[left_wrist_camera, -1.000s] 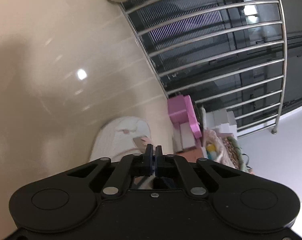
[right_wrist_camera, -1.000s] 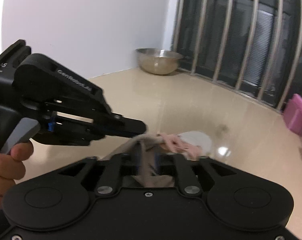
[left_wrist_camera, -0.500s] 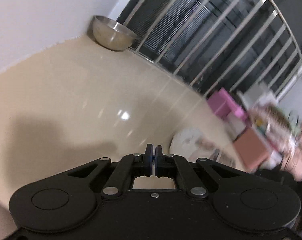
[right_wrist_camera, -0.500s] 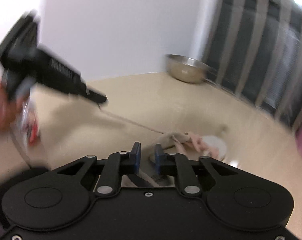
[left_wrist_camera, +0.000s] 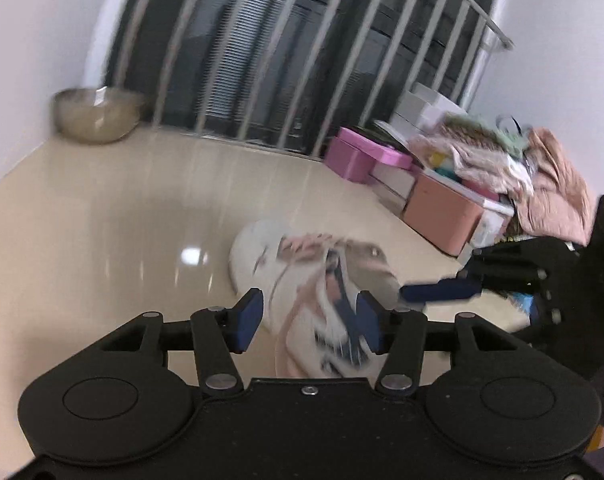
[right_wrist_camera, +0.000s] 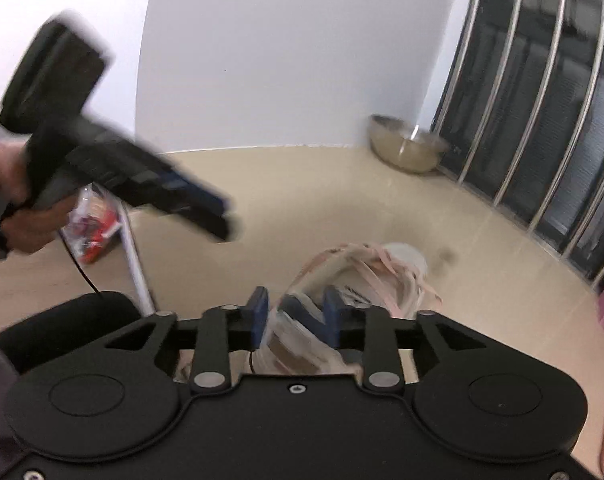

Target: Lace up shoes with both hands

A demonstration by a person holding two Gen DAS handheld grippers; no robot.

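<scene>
A white shoe (left_wrist_camera: 302,280) with pink laces (right_wrist_camera: 386,264) lies on a glossy beige floor (left_wrist_camera: 121,220); every place below is given from this shoe. Seen from the left wrist camera, the left gripper (left_wrist_camera: 309,322) hangs just above the shoe's near end, its blue-padded jaws opening, standing apart with the shoe showing behind the gap and nothing pressed between the pads. The right gripper (left_wrist_camera: 438,291) reaches in from the right of the shoe, its blue tip close beside the shoe's collar; whether it touches is blurred. From the right wrist camera, the right gripper (right_wrist_camera: 295,314) sits over the shoe's heel end, its jaws opening at a narrow gap, with the shoe's opening and tongue seen between them; a grip on a lace cannot be told. In that view the left gripper (right_wrist_camera: 217,220) is held by a hand (right_wrist_camera: 17,200) up and to the left of the shoe, clear of it. Beyond the shoe, against the wall, stands a metal bowl (left_wrist_camera: 97,116) beside a metal railing (left_wrist_camera: 302,60). To the shoe's right are a pink box (left_wrist_camera: 354,156) and a pile of clothes (left_wrist_camera: 514,168).
</scene>
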